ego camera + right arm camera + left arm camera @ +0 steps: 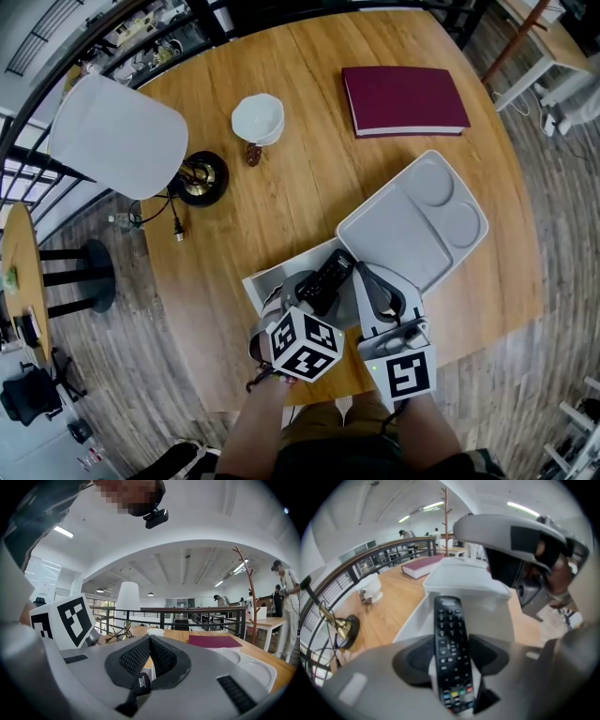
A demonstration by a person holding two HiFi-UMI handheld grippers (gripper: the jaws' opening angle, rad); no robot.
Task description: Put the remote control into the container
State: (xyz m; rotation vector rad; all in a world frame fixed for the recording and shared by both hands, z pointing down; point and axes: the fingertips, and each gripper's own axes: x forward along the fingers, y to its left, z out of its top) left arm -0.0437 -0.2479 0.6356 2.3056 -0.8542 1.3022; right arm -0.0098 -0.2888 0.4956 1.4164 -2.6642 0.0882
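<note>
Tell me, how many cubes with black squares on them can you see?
2. One cube rides on the left gripper, which holds the remote control; the other cube rides on the right gripper beside it. None seems hidden.

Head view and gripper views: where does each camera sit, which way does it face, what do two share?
Head view: on the head, steeply down at table; left gripper, right gripper, forearms.
Left gripper view: down its jaws at remote over container; right gripper shows.
Right gripper view: level across table; shut jaws, left gripper's cube.
All share the book.
</note>
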